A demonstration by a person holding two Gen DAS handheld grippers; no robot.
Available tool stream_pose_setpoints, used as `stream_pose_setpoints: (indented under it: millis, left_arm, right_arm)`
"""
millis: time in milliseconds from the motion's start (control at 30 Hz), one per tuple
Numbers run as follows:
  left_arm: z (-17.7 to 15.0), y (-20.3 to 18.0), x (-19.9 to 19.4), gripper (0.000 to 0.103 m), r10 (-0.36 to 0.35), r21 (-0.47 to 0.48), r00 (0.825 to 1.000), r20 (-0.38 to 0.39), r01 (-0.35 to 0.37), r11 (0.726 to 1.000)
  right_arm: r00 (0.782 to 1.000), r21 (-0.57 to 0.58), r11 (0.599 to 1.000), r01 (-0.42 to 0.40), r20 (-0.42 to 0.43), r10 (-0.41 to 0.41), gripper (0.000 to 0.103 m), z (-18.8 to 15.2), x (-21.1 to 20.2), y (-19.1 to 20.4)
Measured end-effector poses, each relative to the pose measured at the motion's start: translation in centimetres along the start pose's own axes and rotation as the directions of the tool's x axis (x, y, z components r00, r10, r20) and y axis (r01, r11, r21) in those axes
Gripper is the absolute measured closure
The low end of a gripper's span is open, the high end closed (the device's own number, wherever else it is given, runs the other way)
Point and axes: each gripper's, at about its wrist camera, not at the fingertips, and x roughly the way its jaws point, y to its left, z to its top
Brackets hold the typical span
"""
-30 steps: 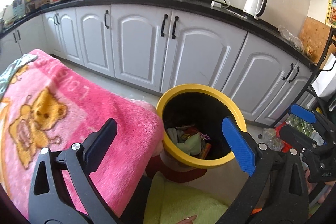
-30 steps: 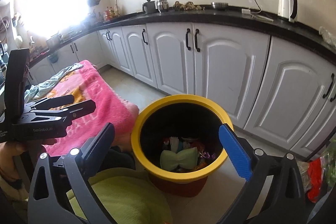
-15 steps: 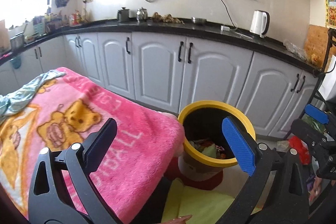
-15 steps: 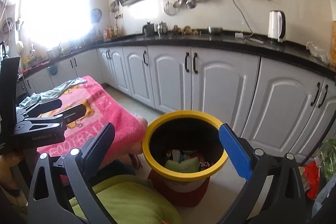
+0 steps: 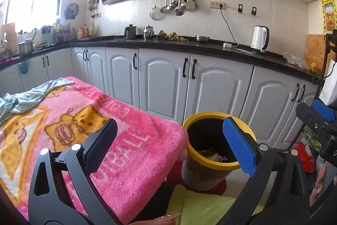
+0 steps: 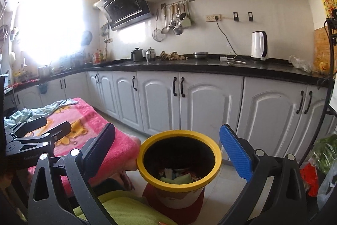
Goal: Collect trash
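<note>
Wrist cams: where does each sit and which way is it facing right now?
Left wrist: on the left tongs, looking level across the pink blanket toward the white cabinets; right tongs show at its right edge.
Right wrist: on the right tongs, aimed at the yellow-rimmed bin just ahead and below; left tongs show at its left edge.
Shared: bin, blanket, cabinets, kettle; both tongs open and empty.

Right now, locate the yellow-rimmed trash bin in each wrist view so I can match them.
Left wrist: the trash bin is lower right of centre, partly behind the blue finger pad.
Right wrist: bottom centre, between the fingers.
Shared landmark: the white kettle on the counter.
</note>
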Motion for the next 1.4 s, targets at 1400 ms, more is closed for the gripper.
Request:
stream_pose_setpoints:
  millis: [1400]
  left_arm:
    - [0.2,0.2,-0.5,0.011,-0.007,-0.013,0.999,0.042,0.007,1.000]
  right_arm:
    - [1.000,-0.041,0.999,-0.006,0.006,0.006,0.006,-0.7,-0.5,1.2]
